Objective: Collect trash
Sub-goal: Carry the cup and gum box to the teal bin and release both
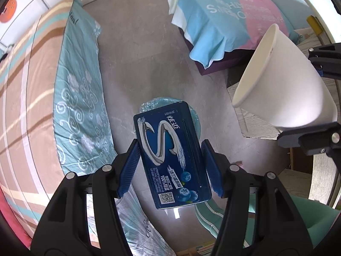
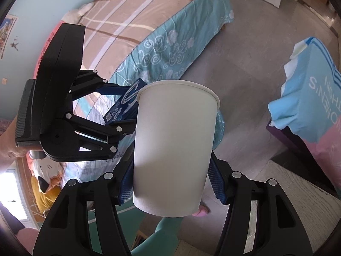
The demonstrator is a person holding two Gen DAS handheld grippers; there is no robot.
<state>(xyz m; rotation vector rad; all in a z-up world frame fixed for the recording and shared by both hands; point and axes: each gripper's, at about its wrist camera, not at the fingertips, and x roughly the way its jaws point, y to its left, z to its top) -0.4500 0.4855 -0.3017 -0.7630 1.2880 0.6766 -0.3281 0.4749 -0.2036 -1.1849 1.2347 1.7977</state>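
Note:
My left gripper [image 1: 169, 166] is shut on a flat blue gum box [image 1: 172, 155] and holds it in the air above a small bin with a blue liner [image 1: 149, 105] on the floor. My right gripper [image 2: 171, 181] is shut on a white paper cup [image 2: 172, 147], upright with its rim away from me. In the left wrist view the cup [image 1: 285, 85] hangs at the right, beside and above the bin. In the right wrist view the left gripper [image 2: 125, 104] and its gum box [image 2: 124, 103] sit just left of the cup; the bin [image 2: 219, 128] peeks out behind the cup.
A bed with a plaid and teal cover [image 1: 53, 89] runs along the left. A low box draped in a blue and pink cloth [image 1: 223, 21] stands at the far right. A wooden tabletop edge [image 1: 251, 115] lies under the cup. Grey tile floor [image 1: 149, 53] lies between them.

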